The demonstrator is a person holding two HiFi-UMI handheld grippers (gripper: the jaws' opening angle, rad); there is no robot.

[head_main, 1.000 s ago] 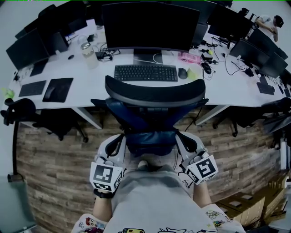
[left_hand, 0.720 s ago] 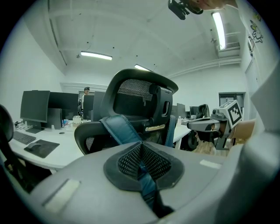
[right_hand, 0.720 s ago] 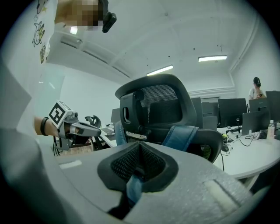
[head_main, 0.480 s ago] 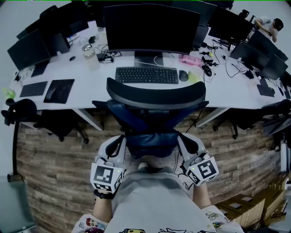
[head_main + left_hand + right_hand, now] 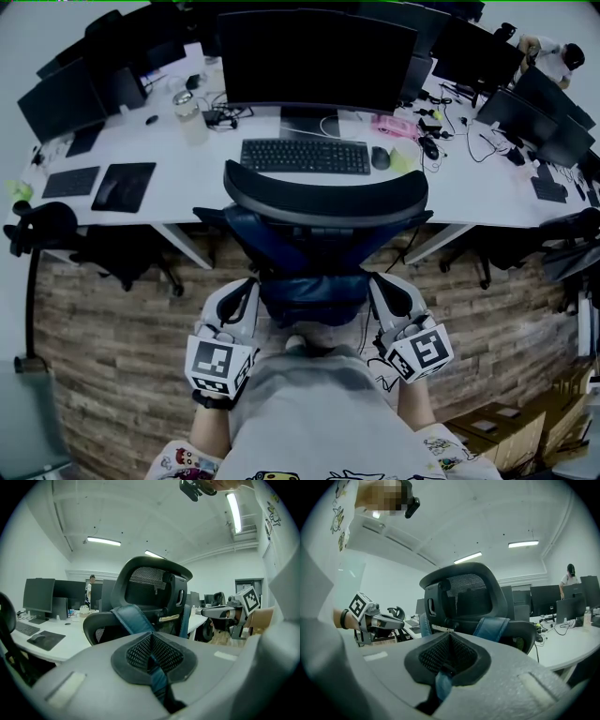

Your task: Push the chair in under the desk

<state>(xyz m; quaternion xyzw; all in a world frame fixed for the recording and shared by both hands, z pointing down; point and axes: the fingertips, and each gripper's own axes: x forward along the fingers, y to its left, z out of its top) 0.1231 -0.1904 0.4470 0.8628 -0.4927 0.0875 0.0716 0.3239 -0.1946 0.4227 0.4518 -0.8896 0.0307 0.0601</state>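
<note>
A black mesh office chair [image 5: 323, 192] with blue fabric [image 5: 309, 281] over its back stands in front of the white desk [image 5: 187, 173], its top edge near the keyboard [image 5: 305, 156]. My left gripper [image 5: 234, 305] is at the left side of the chair's lower back, and my right gripper [image 5: 386, 298] is at the right side. In the left gripper view the left gripper [image 5: 151, 656] is shut on a strip of the blue fabric [image 5: 133, 620]. In the right gripper view the right gripper [image 5: 447, 658] pinches blue fabric [image 5: 440, 684] the same way.
A large monitor [image 5: 314, 56], a mouse [image 5: 380, 157], a bottle [image 5: 190, 117] and cables lie on the desk. More monitors and chairs [image 5: 42, 230] flank it. A person [image 5: 553, 52] sits far right. Cardboard boxes [image 5: 497, 422] stand on the wood floor at the lower right.
The whole scene has slid slightly right and down in the head view. Both grippers keep their hold, and the chair's distance to the desk looks unchanged.
</note>
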